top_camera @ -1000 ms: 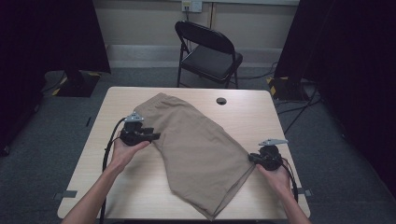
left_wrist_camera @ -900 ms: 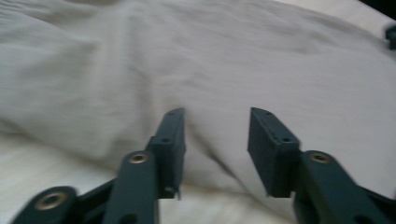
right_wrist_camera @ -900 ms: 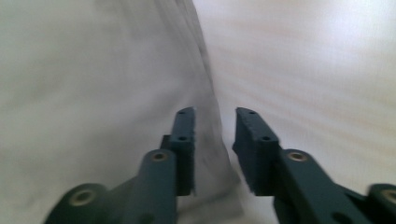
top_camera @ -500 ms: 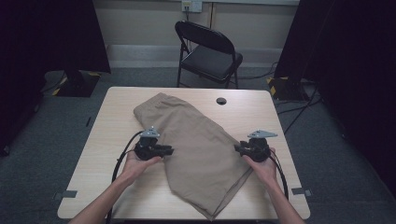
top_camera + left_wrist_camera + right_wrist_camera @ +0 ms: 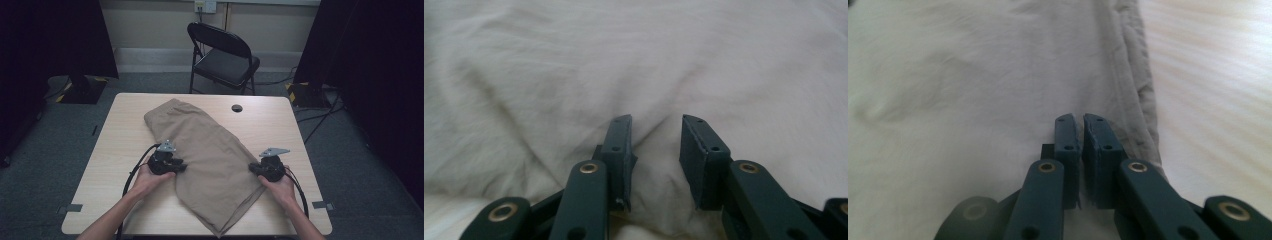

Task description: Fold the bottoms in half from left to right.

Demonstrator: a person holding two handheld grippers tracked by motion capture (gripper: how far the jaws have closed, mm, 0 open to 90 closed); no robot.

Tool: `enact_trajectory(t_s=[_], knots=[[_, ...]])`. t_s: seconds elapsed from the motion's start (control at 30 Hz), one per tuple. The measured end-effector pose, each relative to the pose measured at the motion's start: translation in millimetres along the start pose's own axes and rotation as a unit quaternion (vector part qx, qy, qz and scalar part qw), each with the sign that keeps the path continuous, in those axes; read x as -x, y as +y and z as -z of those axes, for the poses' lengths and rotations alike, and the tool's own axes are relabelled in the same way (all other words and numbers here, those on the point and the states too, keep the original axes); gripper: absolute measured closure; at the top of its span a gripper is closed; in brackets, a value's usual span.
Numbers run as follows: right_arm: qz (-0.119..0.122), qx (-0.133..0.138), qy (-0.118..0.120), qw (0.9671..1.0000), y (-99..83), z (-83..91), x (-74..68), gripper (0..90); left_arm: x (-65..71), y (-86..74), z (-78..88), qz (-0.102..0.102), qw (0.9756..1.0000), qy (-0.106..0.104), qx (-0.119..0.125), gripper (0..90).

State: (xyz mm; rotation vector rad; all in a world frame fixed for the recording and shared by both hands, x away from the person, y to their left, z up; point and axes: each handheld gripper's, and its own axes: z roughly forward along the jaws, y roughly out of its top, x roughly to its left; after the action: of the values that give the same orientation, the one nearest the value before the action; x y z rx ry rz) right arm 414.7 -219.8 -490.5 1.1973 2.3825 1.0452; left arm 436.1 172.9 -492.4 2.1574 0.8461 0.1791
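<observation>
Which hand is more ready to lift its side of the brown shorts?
Probably the right. The right gripper has just closed at the hem of the shorts, its jaws nearly together. The left gripper has a gap between its jaws, with cloth bunched there but not pinched.
</observation>
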Motion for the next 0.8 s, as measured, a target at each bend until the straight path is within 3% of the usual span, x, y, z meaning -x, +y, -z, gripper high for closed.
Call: enact_trajectory(t_s=[0.17, 0.23, 0.33, 0.4, 0.47, 0.57, 0.63, 0.73, 0.77, 0.8], knots=[[0.021, -0.010, 0.037, 0.9991, -2.2, 0.8, -23.5, 84.4, -17.9, -6.0, 5.4, 0.032, 0.9992, 0.007, 0.022, 59.7], [0.032, -0.012, 0.057, 0.9978, -2.7, -0.1, -36.1, 84.4, -26.0, -9.5, 9.3, 0.035, 0.9987, 0.021, 0.030, 59.8], [0.056, -0.019, 0.087, 0.9945, -1.6, -2.7, -56.8, 82.6, -35.6, -13.7, 13.5, 0.049, 0.9975, 0.031, 0.041, 58.4], [0.067, -0.019, 0.112, 0.9913, -0.1, -5.3, -65.8, 76.4, -40.1, -15.5, 17.3, 0.068, 0.9963, 0.033, 0.042, 55.1], [0.062, 0.004, 0.129, 0.9897, 4.0, -5.2, -66.3, 75.3, -42.5, -16.5, 21.3, 0.082, 0.9953, 0.033, 0.040, 52.8], [0.040, 0.042, 0.112, 0.9920, 15.7, -2.4, -54.5, 71.1, -39.9, -15.9, 29.4, 0.084, 0.9952, 0.030, 0.041, 53.5], [0.019, 0.059, 0.095, 0.9936, 23.0, -1.8, -43.2, 68.5, -32.9, -15.3, 39.1, 0.072, 0.9966, 0.028, 0.030, 56.0], [0.012, 0.061, 0.073, 0.9954, 32.4, -10.4, -33.1, 62.9, -21.5, -18.9, 50.5, 0.059, 0.9976, 0.027, 0.026, 62.6], [0.012, 0.060, 0.068, 0.9958, 35.2, -12.9, -32.0, 62.9, -18.2, -21.2, 53.9, 0.058, 0.9978, 0.016, 0.027, 64.1], [0.011, 0.066, 0.062, 0.9958, 39.5, -16.9, -30.4, 62.9, -17.0, -22.6, 54.9, 0.061, 0.9978, 0.000, 0.026, 71.0]])
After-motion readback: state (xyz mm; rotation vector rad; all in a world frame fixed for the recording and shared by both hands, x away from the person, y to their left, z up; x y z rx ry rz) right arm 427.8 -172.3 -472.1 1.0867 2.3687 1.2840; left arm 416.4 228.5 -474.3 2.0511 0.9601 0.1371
